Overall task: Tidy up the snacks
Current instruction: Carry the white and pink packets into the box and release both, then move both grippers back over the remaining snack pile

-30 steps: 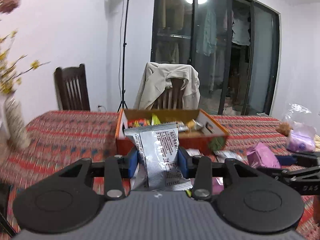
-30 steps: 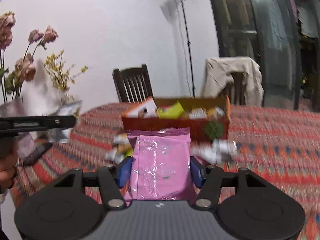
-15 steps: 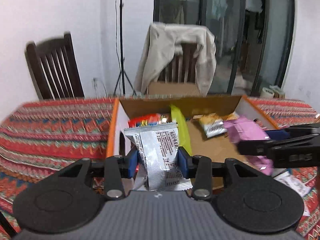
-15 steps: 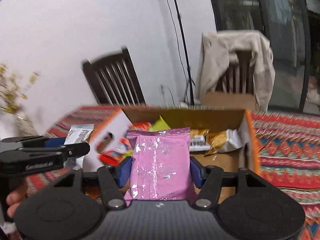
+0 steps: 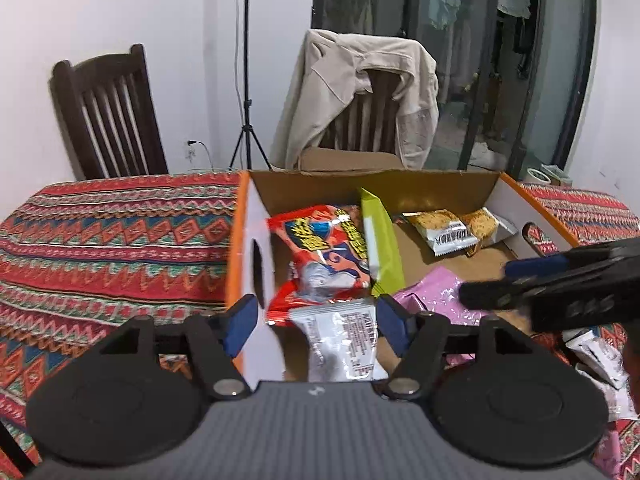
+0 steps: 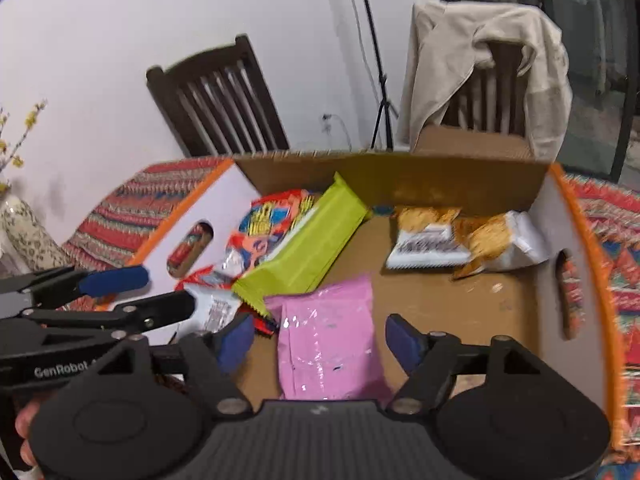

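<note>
An open cardboard box [image 5: 256, 216] [image 6: 552, 240] with orange edges stands on the patterned table. My left gripper [image 5: 316, 326] hangs over its left front part. Its jaws are opening, and the silver snack packet [image 5: 340, 340] lies loose between them, clear of the left pad. In the right wrist view, my right gripper [image 6: 320, 342] is over the box floor with its jaws opening. The pink packet [image 6: 328, 344] lies between the pads, which do not press on it. Each gripper shows in the other's view: the right gripper [image 5: 500, 284] and the left gripper [image 6: 160, 292].
Inside the box lie a red packet [image 5: 324, 248], a green bar [image 6: 308, 252] and two yellow-and-white packets [image 6: 432, 236]. Loose white packets [image 5: 596, 360] lie on the cloth to the right. Two wooden chairs, one with a beige jacket [image 5: 360, 88], stand behind the table. A vase [image 6: 24, 232] is at far left.
Both grippers travelled from short of the box to over it. Both sets of jaws have spread, and the silver and pink packets are no longer pinched.
</note>
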{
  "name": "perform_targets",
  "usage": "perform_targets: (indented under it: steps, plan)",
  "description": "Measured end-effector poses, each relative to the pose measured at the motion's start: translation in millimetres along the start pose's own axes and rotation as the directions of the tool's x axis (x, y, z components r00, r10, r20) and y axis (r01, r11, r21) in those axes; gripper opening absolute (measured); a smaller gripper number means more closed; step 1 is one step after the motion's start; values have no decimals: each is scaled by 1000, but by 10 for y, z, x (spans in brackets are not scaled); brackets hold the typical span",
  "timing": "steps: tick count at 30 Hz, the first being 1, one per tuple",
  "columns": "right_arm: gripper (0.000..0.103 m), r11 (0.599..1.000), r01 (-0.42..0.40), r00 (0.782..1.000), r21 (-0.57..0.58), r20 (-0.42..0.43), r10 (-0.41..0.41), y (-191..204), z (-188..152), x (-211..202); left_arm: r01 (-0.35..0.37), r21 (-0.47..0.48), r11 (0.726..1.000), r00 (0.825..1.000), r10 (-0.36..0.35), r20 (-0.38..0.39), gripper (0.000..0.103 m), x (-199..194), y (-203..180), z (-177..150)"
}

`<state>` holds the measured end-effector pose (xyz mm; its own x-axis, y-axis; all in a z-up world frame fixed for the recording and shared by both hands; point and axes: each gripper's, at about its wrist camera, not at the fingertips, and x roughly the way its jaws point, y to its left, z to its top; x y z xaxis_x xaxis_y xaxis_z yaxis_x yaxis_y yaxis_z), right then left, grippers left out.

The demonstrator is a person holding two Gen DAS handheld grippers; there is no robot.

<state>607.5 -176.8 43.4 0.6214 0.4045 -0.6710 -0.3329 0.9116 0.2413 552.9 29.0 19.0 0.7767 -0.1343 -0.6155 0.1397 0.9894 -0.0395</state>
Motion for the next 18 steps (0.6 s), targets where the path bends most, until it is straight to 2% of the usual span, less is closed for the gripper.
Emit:
perform_targets:
  steps: [4,9,12,18]
  plan:
    - [73,999,15,997,-29,70,-12,36,72,-442,0,5,1000,999,0,40,71,-411,-2,34]
    - [76,995,41,983,-85,181,-25,109,9,-1241,13,-2,1000,993,-13,120,79,-1201,-43,-107]
    - [81,989,63,969,-131,247,-29,170,-186,-1751,20,15,1000,984,-22,177,83,-1687,-132,-303]
    - [90,977,107,935,-186,354,-34,260,-883,-2645,-8,47,999,961,-6,275,89,-2560,-385,-954]
